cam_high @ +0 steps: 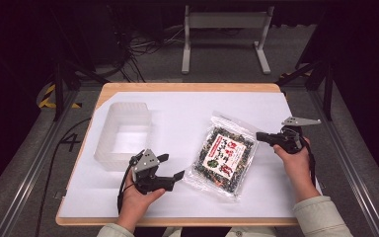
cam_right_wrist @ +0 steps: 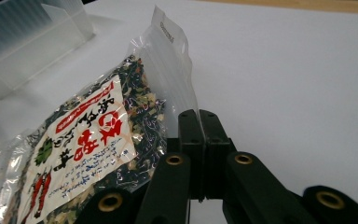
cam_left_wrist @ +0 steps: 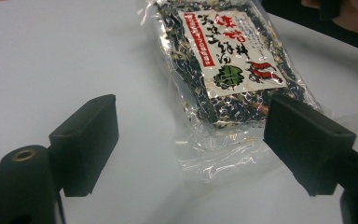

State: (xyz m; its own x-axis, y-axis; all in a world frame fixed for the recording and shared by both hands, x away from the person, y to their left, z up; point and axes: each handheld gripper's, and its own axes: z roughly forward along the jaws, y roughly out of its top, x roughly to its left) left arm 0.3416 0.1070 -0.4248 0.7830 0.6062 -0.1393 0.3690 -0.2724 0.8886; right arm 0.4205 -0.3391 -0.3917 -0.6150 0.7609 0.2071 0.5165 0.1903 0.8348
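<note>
We note a clear plastic packet of dried seaweed mix (cam_high: 223,157), with a white and red printed label, lying on the white sheet (cam_high: 187,116) that covers the wooden table (cam_high: 187,87); it sits right of centre, tilted, between the two hands; in the right gripper view one transparent edge of the packet (cam_right_wrist: 168,70) rises off the sheet. We see the right claw (cam_high: 259,136) at the packet's upper right edge in the high view, held by the person's right hand (cam_high: 296,160); in the right gripper view its two black jaws stand pressed together, clenched on the thin clear edge of the packet, which runs down into the seam between them. The left claw (cam_high: 170,166) hovers just left of the packet, held by the left hand (cam_high: 138,195); its jaws stand wide apart, released, with nothing between the pads; in the left gripper view the packet (cam_left_wrist: 228,65) lies ahead of the jaws, its near clear corner close to the right-hand jaw; we cannot tell whether that jaw touches it. A translucent plastic container (cam_high: 123,134), rectangular and open-topped, stands on the sheet to the left, well apart from the packet and just beyond the left claw; its ribbed wall (cam_right_wrist: 23,42) shows in the right gripper view.
</note>
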